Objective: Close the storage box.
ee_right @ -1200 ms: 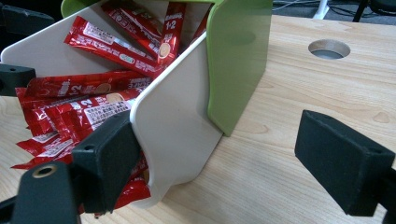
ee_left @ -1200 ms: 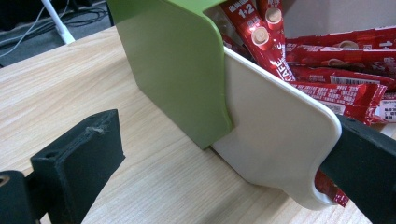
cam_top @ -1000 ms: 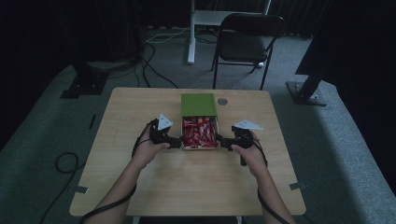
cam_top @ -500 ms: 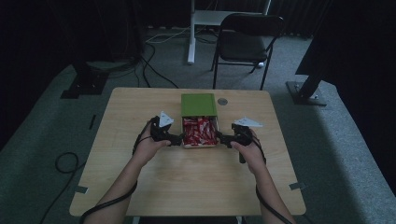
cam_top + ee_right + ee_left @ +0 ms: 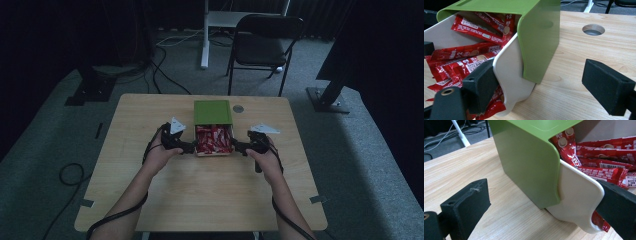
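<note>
Our two forearms rise from the frame's bottom; left black two-jaw gripper (image 5: 189, 146) and right black two-jaw gripper (image 5: 237, 146), mid-frame, jaws spread.

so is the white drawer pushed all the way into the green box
No, the white drawer sticks out of the green box, with red sachets showing inside.

High view dim, soft; gripper views bright, near jaws blurred.

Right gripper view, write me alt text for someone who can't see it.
A green box lies tipped on a wooden table, its white drawer pulled out and stuffed with red sachets. The right claw is open, one jaw inside the drawer wall, the other outside.
</note>
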The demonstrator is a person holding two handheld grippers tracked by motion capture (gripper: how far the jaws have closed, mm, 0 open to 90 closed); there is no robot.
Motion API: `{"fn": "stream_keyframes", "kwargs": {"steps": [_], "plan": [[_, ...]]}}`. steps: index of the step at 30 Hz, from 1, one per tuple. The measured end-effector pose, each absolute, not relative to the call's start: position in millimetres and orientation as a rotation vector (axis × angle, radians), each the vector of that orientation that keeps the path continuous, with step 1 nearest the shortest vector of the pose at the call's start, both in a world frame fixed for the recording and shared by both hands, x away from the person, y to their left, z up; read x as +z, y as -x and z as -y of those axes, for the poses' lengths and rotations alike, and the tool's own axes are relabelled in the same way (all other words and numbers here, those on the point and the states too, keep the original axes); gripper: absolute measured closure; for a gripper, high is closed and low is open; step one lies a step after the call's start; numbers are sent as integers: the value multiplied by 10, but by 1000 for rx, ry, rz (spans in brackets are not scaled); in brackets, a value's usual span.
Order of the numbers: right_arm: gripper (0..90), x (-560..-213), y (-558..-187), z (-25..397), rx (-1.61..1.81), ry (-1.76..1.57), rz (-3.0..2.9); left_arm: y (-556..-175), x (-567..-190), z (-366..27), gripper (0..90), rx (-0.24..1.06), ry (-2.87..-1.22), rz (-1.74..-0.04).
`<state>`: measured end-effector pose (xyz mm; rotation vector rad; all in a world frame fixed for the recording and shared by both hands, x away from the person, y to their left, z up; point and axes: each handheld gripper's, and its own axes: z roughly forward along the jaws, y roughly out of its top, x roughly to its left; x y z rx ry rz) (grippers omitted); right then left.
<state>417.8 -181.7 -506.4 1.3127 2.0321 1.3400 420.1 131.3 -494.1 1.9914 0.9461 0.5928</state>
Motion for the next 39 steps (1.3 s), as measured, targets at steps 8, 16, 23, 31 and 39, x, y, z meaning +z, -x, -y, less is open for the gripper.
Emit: {"fn": "stream_keyframes", "kwargs": {"steps": [8,16,23,31,39], "plan": [[139,-5067,-4215,1801,1340,-1324,-2021,-4243,-4947,-1325,27,599,-1982,-955],[138,-5066,-4252,1798,1339,-1329,-2019,-4282,-4949,-1320,27,605,-1981,-958],[139,-5058,-4284,1785,1330,-1332,-2019,-4306,-4945,-1319,27,612,-1979,-962],[139,-5050,-4335,1767,1321,-1333,-2020,-4355,-4949,-1333,27,607,-1971,-975],[139,-5046,-4377,1752,1315,-1338,-2022,-4400,-4958,-1341,27,603,-1963,-984]]}}
